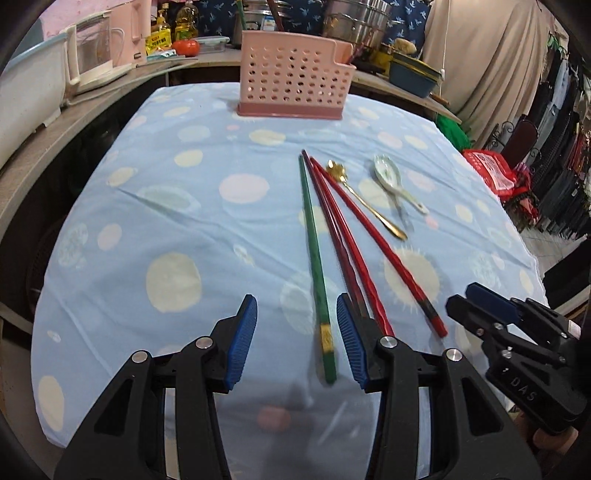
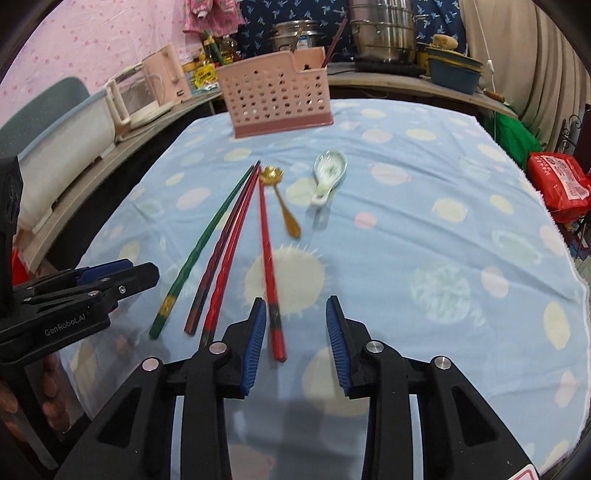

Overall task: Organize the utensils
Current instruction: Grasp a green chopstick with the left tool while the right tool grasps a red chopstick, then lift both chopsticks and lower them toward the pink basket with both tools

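A green chopstick [image 1: 313, 240] and three red chopsticks [image 1: 341, 236] lie fanned on the dotted blue tablecloth [image 1: 184, 206]. A gold spoon [image 1: 364, 199] and a white ceramic spoon [image 1: 391, 179] lie to their right. A pink perforated utensil holder [image 1: 293, 79] stands at the far edge. My left gripper [image 1: 297, 332] is open, its jaws either side of the green chopstick's near end. My right gripper [image 2: 295, 338] is open above the near end of the rightmost red chopstick [image 2: 267, 258]. The holder [image 2: 275, 98], gold spoon [image 2: 282, 201] and ceramic spoon [image 2: 328, 175] also show in the right wrist view.
A shelf behind the table holds a white blender jug [image 1: 92, 48], bottles, a tomato [image 1: 185, 47], steel pots [image 1: 354, 26] and a blue basin [image 1: 412, 75]. A red bag [image 1: 491, 171] and hanging clothes stand to the right. The right gripper's body [image 1: 517, 343] is close beside my left.
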`<action>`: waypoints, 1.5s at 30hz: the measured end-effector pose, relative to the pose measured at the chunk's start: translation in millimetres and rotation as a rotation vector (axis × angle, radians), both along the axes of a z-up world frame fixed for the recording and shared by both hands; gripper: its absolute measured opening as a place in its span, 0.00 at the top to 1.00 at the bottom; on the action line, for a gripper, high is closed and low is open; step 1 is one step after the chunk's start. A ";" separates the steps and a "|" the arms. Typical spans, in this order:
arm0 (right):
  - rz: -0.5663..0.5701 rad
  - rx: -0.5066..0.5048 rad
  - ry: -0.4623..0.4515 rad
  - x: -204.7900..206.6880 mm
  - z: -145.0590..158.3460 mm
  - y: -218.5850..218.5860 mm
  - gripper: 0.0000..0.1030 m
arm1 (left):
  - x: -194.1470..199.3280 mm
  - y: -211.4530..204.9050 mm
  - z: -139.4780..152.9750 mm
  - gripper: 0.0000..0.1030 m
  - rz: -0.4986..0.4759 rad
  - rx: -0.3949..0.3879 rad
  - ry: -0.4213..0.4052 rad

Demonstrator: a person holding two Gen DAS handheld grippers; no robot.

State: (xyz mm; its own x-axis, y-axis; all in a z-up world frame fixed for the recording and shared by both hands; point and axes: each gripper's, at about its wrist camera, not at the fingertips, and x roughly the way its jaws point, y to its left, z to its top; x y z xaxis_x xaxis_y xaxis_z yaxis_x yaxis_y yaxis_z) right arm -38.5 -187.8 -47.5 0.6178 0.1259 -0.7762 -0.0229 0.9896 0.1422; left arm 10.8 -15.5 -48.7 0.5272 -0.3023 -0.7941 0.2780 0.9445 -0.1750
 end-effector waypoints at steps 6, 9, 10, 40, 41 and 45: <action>0.023 -0.009 0.008 -1.9 -6.5 9.8 0.77 | -5.6 -4.4 -7.3 0.59 -0.018 0.000 0.018; 0.024 -0.009 0.011 -0.1 -7.8 10.4 0.78 | -6.4 -5.9 -10.8 0.59 -0.025 0.001 0.027; 0.024 -0.008 0.011 0.5 -8.2 10.2 0.78 | -6.5 -6.5 -12.4 0.60 -0.028 0.002 0.030; 0.046 -0.007 0.018 6.2 -14.5 14.2 0.93 | -6.7 -4.5 -19.7 0.93 -0.045 -0.062 0.055; 0.048 -0.005 0.015 5.0 -12.6 15.0 0.93 | -7.0 -3.5 -18.3 0.93 -0.044 -0.065 0.053; 0.052 0.003 -0.005 1.4 -3.6 16.2 0.93 | -9.6 0.8 -9.2 0.93 -0.034 -0.069 0.030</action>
State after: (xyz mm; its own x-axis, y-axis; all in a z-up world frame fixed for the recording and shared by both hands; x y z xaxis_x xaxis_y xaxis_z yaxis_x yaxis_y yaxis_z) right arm -37.1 -171.6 -51.2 0.6140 0.1606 -0.7728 -0.0751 0.9865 0.1453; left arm 1.2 -14.7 -57.9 0.4916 -0.3741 -0.7864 0.3037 0.9200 -0.2478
